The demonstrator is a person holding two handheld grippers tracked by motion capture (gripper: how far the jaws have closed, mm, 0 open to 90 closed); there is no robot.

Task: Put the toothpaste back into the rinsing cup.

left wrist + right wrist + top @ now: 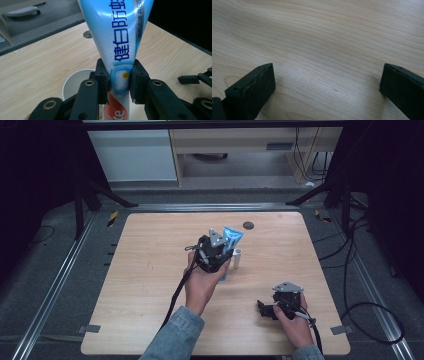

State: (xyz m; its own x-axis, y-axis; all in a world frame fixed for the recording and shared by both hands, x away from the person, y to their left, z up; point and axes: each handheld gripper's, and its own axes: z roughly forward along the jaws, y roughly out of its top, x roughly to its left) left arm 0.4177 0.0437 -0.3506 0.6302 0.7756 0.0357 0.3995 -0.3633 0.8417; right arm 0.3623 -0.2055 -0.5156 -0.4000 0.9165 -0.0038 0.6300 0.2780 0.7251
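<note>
Left gripper (119,83) clamps toothpaste tube (117,37) above paper cup (75,83) — mid-table; right gripper (327,85) gapes.

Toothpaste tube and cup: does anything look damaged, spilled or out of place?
Nothing stands out. The left gripper is shut on the toothpaste tube, which shows no dent or leak, above the white cup. The cup stands upright on the table. The right gripper rests open on bare wood.
</note>
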